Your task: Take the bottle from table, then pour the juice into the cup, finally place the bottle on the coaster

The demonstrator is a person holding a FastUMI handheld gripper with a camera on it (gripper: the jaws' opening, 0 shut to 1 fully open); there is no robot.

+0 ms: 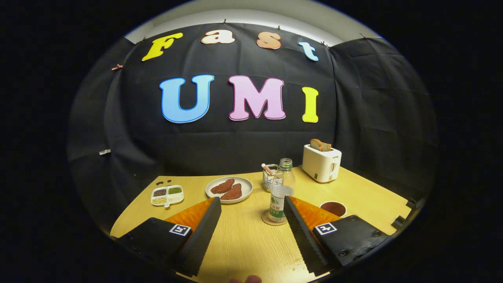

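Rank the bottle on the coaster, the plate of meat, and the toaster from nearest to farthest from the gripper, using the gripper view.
The gripper is open.
1. Bottle: on the coaster, beside one fingertip.
2. Plate: beyond the fingertips, toward the other finger's side.
3. Toaster: farthest, near the booth wall, past the bottle's side.

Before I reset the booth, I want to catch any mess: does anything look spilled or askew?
Only one small thing: a few dark specks lie loose on the wooden table just behind the white divided tray, like spilled bits. The clear plastic bottle stands upright on its round coaster, ahead of the open gripper.
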